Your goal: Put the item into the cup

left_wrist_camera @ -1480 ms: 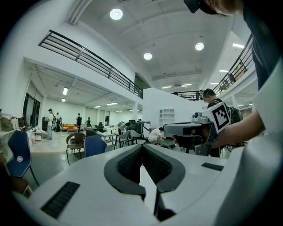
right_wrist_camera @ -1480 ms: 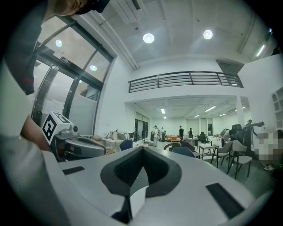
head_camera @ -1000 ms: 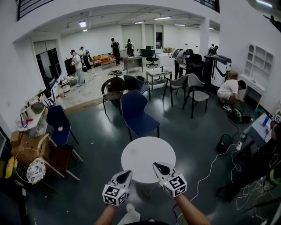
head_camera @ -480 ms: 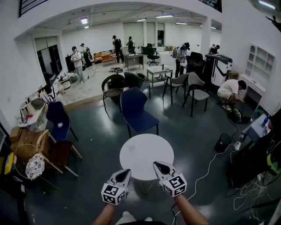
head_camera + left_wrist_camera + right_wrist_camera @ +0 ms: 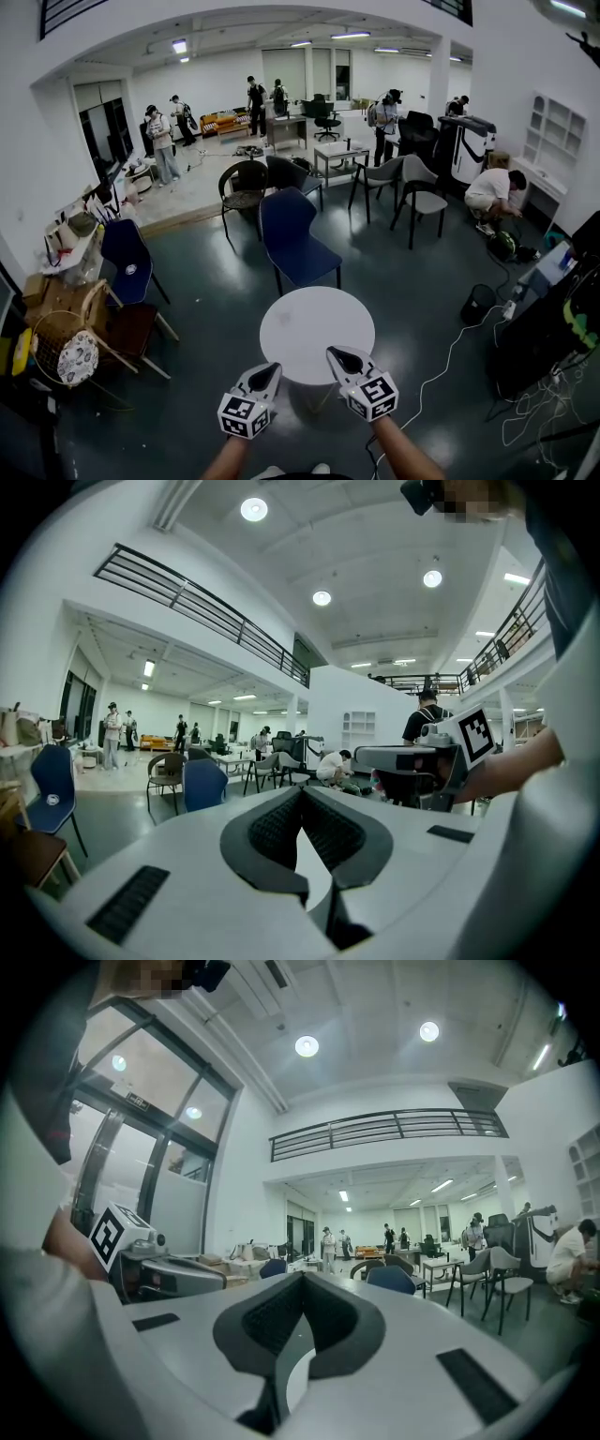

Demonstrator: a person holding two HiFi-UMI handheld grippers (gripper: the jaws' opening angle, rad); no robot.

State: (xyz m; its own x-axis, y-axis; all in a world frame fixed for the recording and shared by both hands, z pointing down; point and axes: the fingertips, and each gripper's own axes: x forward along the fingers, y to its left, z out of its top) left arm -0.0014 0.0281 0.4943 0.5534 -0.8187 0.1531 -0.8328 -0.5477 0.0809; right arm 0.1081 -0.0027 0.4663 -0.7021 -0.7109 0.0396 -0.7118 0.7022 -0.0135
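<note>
A round white table (image 5: pixel 317 333) stands just ahead of both grippers, and its top is bare. No cup and no item shows in any view. My left gripper (image 5: pixel 267 373) hovers at the table's near left edge, jaws together with nothing between them. My right gripper (image 5: pixel 340 357) hangs beside it at the near right edge, jaws likewise together and empty. The left gripper view shows its own closed jaws (image 5: pixel 302 794) and the right gripper (image 5: pixel 417 761) off to the right. In the right gripper view its closed jaws (image 5: pixel 302 1279) point level into the room, with the left gripper (image 5: pixel 155 1274) at the left.
A blue chair (image 5: pixel 292 236) stands right behind the table, with black and grey chairs further back. Another blue chair (image 5: pixel 126 269) and a wicker chair (image 5: pixel 67 352) are at the left. White cables (image 5: pixel 448 366) and a black bin (image 5: pixel 479 305) lie at the right. People stand far off.
Both grippers stay where they were by the table's near edge. The head view has shifted slightly, and people in the background have walked a little.
</note>
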